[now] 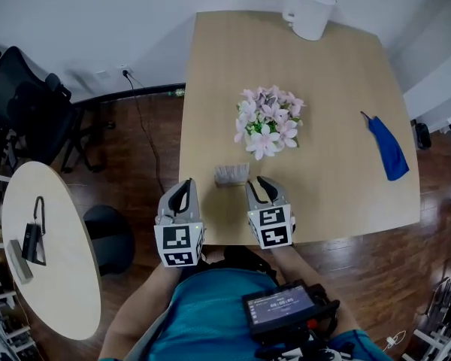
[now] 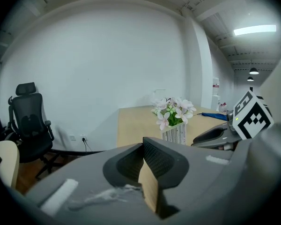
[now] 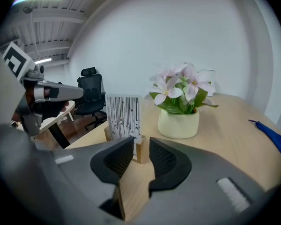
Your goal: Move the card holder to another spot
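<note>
The card holder (image 1: 231, 174) is a small wooden base with a black-and-white striped card upright in it. It stands on the wooden table (image 1: 338, 201) near the front edge, just in front of the flower pot (image 1: 267, 122). My right gripper (image 1: 261, 183) is open right behind it. In the right gripper view the striped card (image 3: 123, 117) rises just beyond the spread jaws of my right gripper (image 3: 141, 151), and the pads do not press on the base's end. My left gripper (image 1: 185, 186) is shut and empty, over the table's left edge. In the left gripper view the card holder (image 2: 175, 134) shows ahead to the right.
A blue cloth (image 1: 388, 149) lies at the table's right side and a white object (image 1: 310, 15) stands at the far edge. Off the table to the left are a round white table (image 1: 52, 262) and a black office chair (image 1: 22, 104).
</note>
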`<control>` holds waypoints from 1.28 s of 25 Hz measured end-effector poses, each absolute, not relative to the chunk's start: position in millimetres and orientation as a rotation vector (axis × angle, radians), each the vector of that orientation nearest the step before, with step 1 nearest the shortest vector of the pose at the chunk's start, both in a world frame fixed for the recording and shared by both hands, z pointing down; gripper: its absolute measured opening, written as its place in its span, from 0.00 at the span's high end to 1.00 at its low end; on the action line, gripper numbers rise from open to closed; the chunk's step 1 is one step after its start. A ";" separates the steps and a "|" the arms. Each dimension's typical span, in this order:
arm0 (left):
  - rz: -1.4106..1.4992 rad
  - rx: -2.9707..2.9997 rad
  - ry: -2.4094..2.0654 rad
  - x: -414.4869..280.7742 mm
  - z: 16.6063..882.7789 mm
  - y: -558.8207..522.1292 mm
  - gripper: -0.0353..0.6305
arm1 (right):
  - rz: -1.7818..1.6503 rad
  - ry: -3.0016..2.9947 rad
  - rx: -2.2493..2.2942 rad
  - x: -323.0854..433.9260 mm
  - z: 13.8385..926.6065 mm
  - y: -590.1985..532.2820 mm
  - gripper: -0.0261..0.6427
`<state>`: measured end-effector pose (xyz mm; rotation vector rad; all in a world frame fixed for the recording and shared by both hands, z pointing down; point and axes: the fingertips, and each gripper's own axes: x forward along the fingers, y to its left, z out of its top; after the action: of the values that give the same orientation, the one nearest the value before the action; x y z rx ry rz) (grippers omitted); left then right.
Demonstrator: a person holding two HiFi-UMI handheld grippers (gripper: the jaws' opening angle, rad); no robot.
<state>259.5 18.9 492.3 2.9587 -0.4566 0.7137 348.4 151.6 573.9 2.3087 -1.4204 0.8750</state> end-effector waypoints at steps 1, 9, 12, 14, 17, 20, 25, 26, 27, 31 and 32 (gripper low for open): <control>0.719 2.956 -0.456 259.6 494.1 18.9 0.92 | 0.889 -1.422 2.294 348.8 579.9 148.9 0.81; 0.768 2.938 -0.447 255.1 503.1 25.4 0.92 | 0.962 -1.456 2.222 341.9 601.3 135.0 0.80; 0.783 2.939 -0.446 252.4 504.1 24.9 0.92 | 0.968 -1.449 2.209 343.3 606.4 133.5 0.81; 0.785 2.945 -0.443 252.2 503.8 25.1 0.92 | 0.963 -1.446 2.208 345.4 607.8 133.4 0.82; 0.788 2.942 -0.436 252.4 503.2 24.4 0.92 | 0.957 -1.438 2.212 347.8 609.0 133.4 0.88; 0.785 2.939 -0.439 252.2 501.9 20.0 0.92 | 0.954 -1.439 2.225 350.1 607.5 131.7 0.90; 0.777 2.935 -0.447 251.2 500.4 10.9 0.92 | 0.981 -1.413 2.235 352.1 607.2 134.4 0.91; 0.774 2.933 -0.447 251.1 500.0 9.2 0.92 | 0.979 -1.411 2.238 352.3 607.3 134.2 0.91; 0.768 2.933 -0.447 251.2 499.6 7.4 0.92 | 0.980 -1.410 2.240 352.0 606.7 133.6 0.91; 0.751 2.927 -0.457 247.8 498.0 -1.4 0.92 | 0.980 -1.414 2.248 350.3 599.1 127.2 0.91; 0.745 2.926 -0.461 246.5 497.2 -4.0 0.92 | 0.975 -1.418 2.251 349.9 595.5 124.4 0.91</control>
<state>246.5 -4.0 497.2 2.9262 -0.4614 0.7448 349.9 124.4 595.5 2.2513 -1.4179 0.9754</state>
